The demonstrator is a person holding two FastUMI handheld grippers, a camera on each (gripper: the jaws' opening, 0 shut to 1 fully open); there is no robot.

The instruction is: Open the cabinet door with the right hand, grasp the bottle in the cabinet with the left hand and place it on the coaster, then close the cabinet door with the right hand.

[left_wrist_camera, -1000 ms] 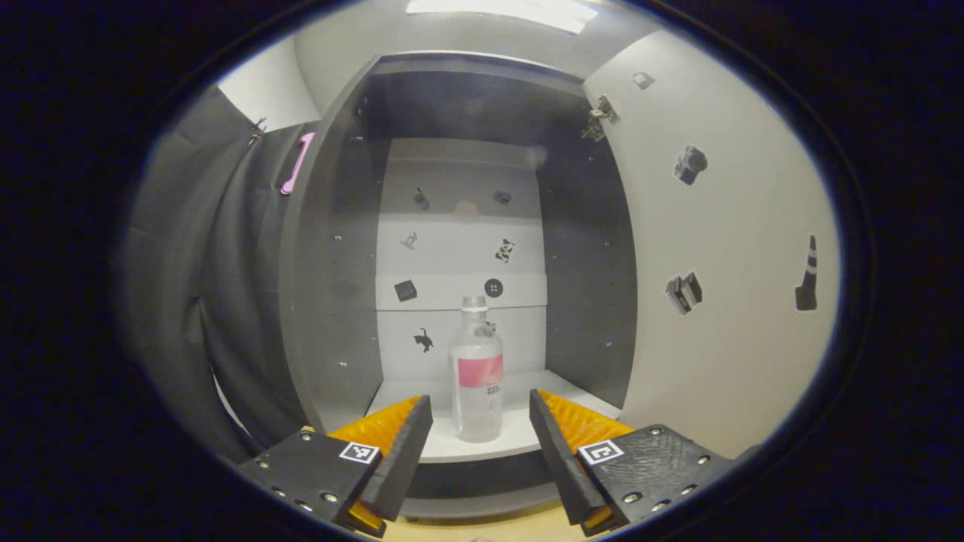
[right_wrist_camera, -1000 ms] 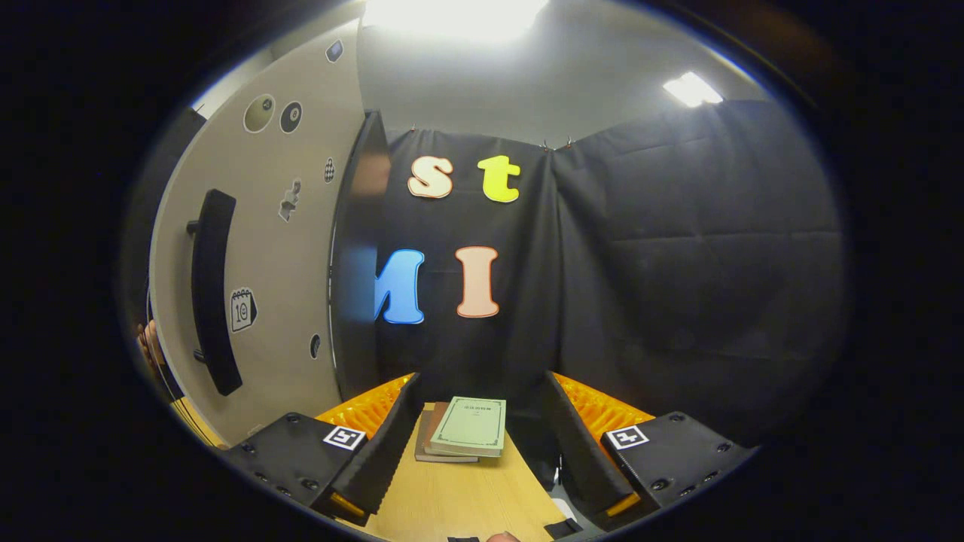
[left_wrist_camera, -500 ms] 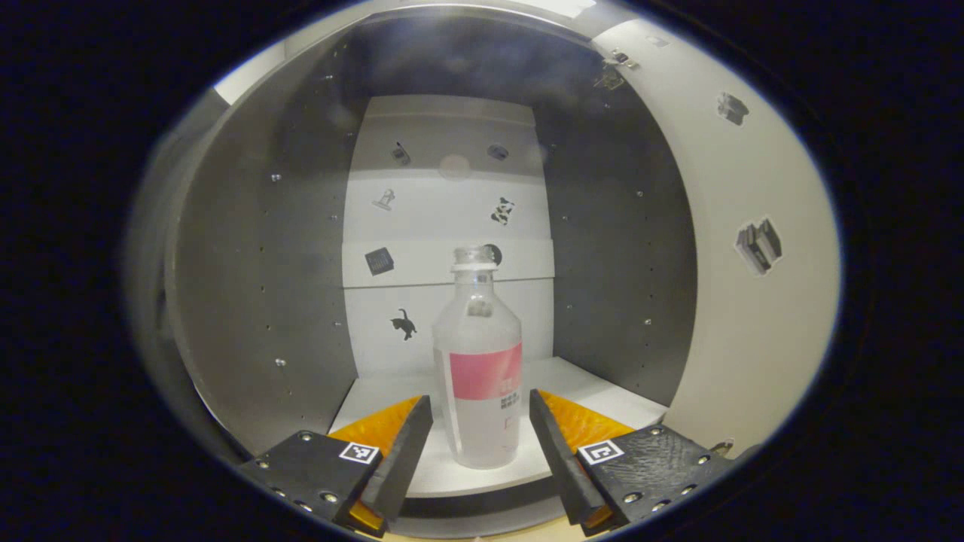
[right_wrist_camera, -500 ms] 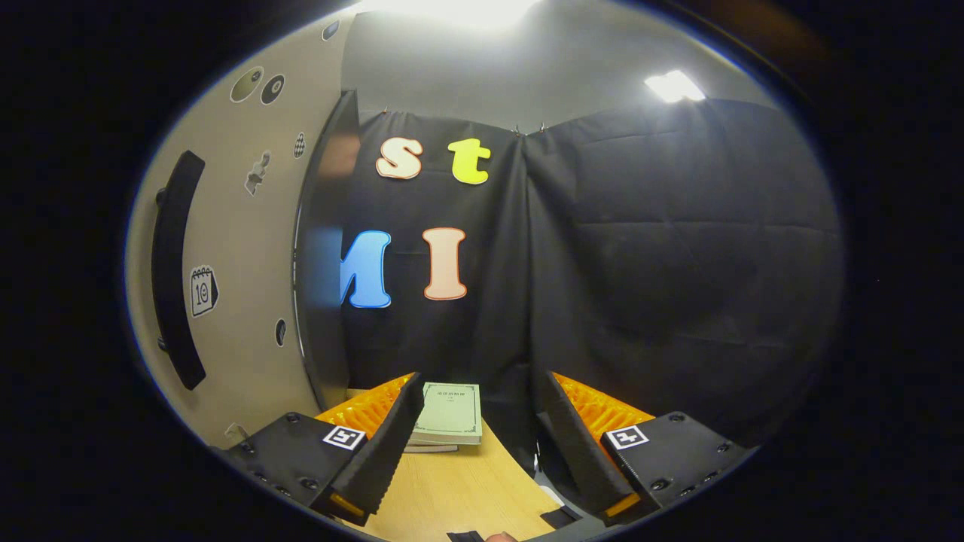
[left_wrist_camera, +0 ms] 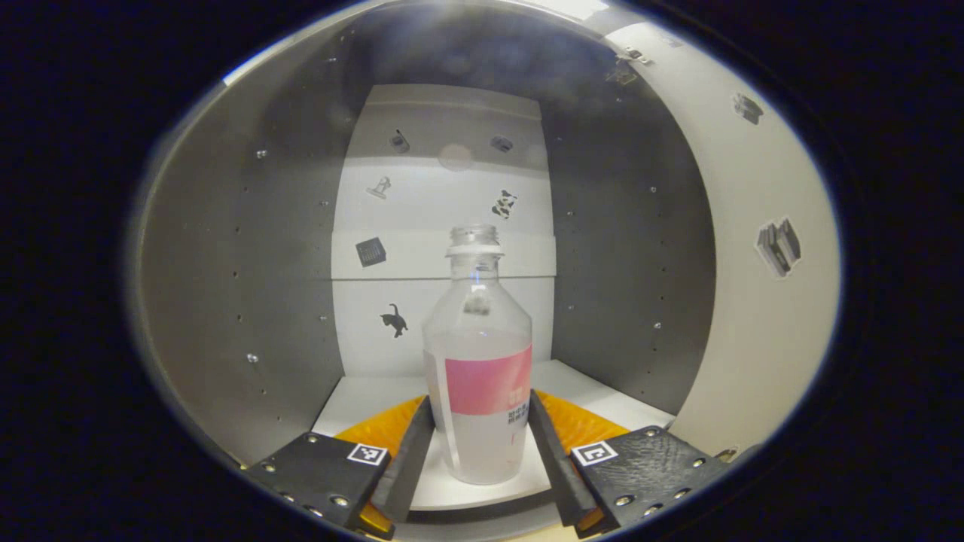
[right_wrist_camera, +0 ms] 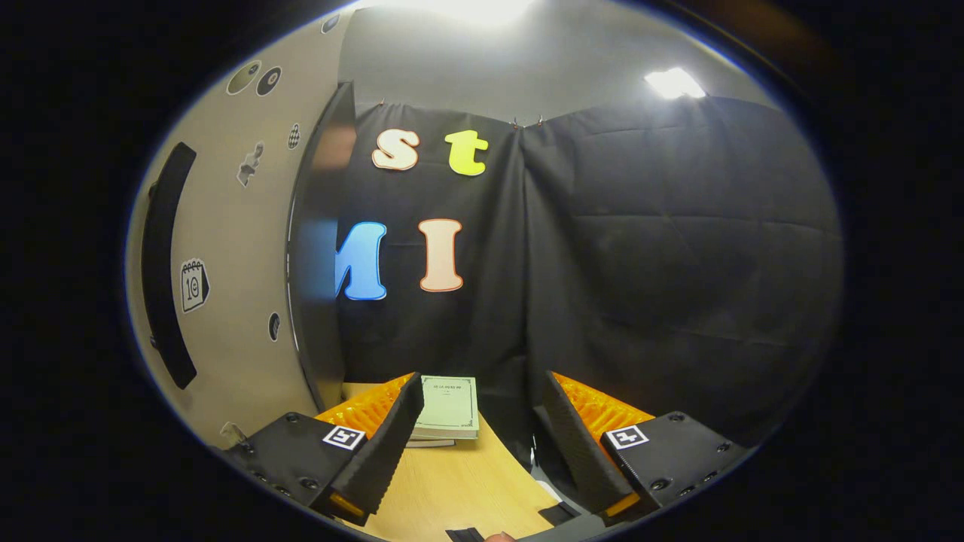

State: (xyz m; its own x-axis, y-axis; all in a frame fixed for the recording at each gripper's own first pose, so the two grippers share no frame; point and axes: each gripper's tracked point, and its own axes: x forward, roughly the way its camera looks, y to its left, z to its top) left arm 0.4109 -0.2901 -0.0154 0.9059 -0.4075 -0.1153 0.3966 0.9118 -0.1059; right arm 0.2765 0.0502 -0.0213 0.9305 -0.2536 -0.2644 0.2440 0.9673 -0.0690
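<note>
The bottle [left_wrist_camera: 477, 376] stood on the cabinet's white shelf [left_wrist_camera: 361, 395], grey walls around it; the left gripper [left_wrist_camera: 480, 444] pinched its sides. The right gripper [right_wrist_camera: 478, 421] hung spread over a wooden table [right_wrist_camera: 452, 489] beside the open door [right_wrist_camera: 226, 286]; black cloth hung behind.

One bottle [left_wrist_camera: 477, 391] is standing in one cabinet [left_wrist_camera: 248, 248]. One cabinet door [right_wrist_camera: 226, 248] is showing one handle [right_wrist_camera: 162, 263]. Two books [right_wrist_camera: 447, 406] are lying stacked on one table [right_wrist_camera: 459, 489]. Two hand-held grippers are showing, the left [left_wrist_camera: 479, 440] and the right [right_wrist_camera: 482, 429].
</note>
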